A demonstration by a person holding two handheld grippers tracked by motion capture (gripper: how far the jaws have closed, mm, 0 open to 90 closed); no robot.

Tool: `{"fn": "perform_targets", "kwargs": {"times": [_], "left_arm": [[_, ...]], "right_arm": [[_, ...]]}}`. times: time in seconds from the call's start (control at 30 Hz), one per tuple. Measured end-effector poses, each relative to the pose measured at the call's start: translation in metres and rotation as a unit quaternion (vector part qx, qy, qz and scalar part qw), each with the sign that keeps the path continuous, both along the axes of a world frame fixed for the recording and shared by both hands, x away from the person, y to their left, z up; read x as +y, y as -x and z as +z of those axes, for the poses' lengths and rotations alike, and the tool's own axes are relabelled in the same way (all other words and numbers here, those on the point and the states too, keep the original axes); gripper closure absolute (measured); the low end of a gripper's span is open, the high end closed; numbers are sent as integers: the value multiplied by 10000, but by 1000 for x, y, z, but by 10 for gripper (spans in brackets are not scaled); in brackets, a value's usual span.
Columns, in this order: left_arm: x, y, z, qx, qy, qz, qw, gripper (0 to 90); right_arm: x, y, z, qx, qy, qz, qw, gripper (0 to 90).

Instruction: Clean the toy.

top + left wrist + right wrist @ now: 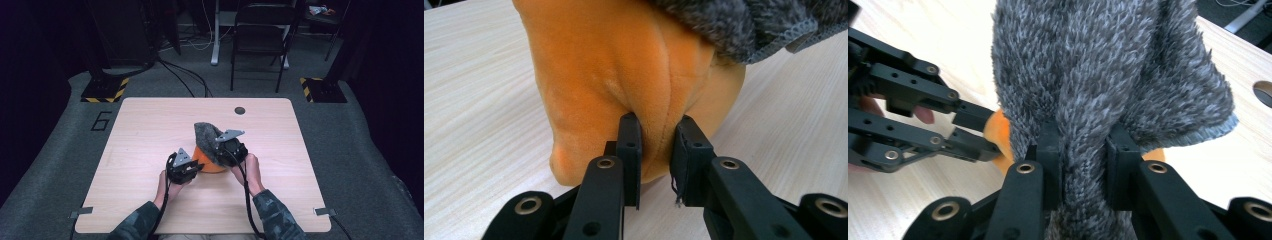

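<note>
An orange plush thing lies near the middle of the wooden table, with a grey fuzzy cloth draped over its top. In the left gripper view, my left gripper is shut on a pinched fold of the orange plush, low on its side, and the grey cloth hangs above. My right gripper is shut on a fold of the grey cloth. In the high view the left gripper sits just left of the plush and the right gripper just right of it.
A round cable hole lies in the table's far part. Behind the table stand a black folding chair and stand bases with yellow-black stripes, with cables on the floor. Tape tabs mark the table's near corners.
</note>
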State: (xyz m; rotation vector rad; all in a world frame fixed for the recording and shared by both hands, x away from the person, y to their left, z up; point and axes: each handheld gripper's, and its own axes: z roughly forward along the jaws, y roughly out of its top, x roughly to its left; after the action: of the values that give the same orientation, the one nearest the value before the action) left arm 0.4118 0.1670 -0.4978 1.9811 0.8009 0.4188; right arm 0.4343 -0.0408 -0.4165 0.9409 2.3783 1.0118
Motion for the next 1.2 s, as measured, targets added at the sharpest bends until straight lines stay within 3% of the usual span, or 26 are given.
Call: {"fn": "perform_targets", "kwargs": {"times": [0.07, 0.1, 0.23, 0.4, 0.67, 0.87, 0.97, 1.1, 1.17, 1.2], "left_arm": [[0, 0, -1, 4, 31, 40, 10000, 756], [0, 0, -2, 41, 32, 28, 10000, 755], [2, -1, -2, -1, -1, 18, 10000, 752], [2, -1, -3, -9, 30, 25, 10000, 747], [2, 0, -3, -6, 27, 9, 10000, 742], [4, -1, -4, 12, 1, -1, 10000, 742], [5, -1, -5, 29, 18, 30, 10000, 741], [5, -1, -5, 44, 36, 48, 10000, 741], [5, -1, -5, 62, 71, 84, 9999, 741], [6, -2, -5, 63, 71, 84, 9999, 742]], "right_arm": [[-3, 0, 0, 107, 46, -95, 9999, 731], [-5, -2, -1, 27, 81, -72, 9999, 731], [-15, -8, -5, 86, 171, -177, 9997, 728], [-32, -19, -14, 420, -17, -439, 9982, 726], [-49, -31, -31, 672, 158, -702, 9951, 726], [-61, -42, -53, 1094, 345, -969, 9887, 724], [-63, -48, -66, 1364, 480, -1097, 9834, 721], [-64, -48, -60, 1278, 487, -1107, 9844, 723], [-64, -45, -51, 1135, 409, -1062, 9870, 727], [-64, -42, -43, 951, 352, -1050, 9893, 728]]}}
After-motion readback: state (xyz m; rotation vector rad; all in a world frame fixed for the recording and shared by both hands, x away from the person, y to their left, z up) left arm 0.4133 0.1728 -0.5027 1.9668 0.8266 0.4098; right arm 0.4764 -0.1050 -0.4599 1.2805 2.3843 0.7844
